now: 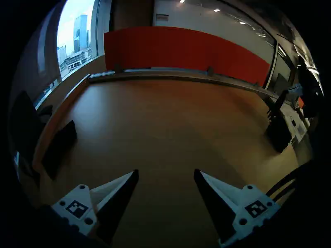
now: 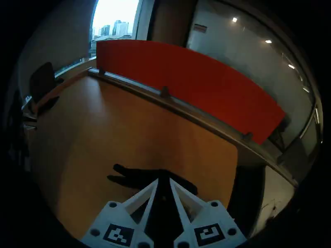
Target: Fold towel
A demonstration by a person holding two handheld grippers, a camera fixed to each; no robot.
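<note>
1. Table (image 1: 165, 124) of brown wood lies under both grippers, wide and flat
2. Left gripper (image 1: 166, 171) is open. Its two white fingers (image 1: 118, 186) stand far apart, with bare wood between them. They hold nothing
3. Right gripper (image 2: 164, 180) has its two fingers (image 2: 142, 196) pulled in close, with the tips nearly touching
4. Dark shape (image 2: 132, 175) lies on the table right at the tips of the right gripper. It spreads out to the left and right of them. I cannot tell if it is the towel or just a shadow, and I cannot tell if the fingers pinch it
5. Red board (image 1: 182, 49) stands along the far edge of the table, and in the right gripper view the red board (image 2: 194, 82) runs from far left to near right
6. Window (image 1: 74, 37) is at the far left, with tall buildings outside
7. Flat dark thing (image 1: 60, 149) lies on the table at the left edge, near the left gripper
8. Black things (image 1: 278, 132) sit at the right edge of the table. They are too dark to make out
9. Dark chair (image 2: 41, 80) stands past the far left end of the table in the right gripper view
</note>
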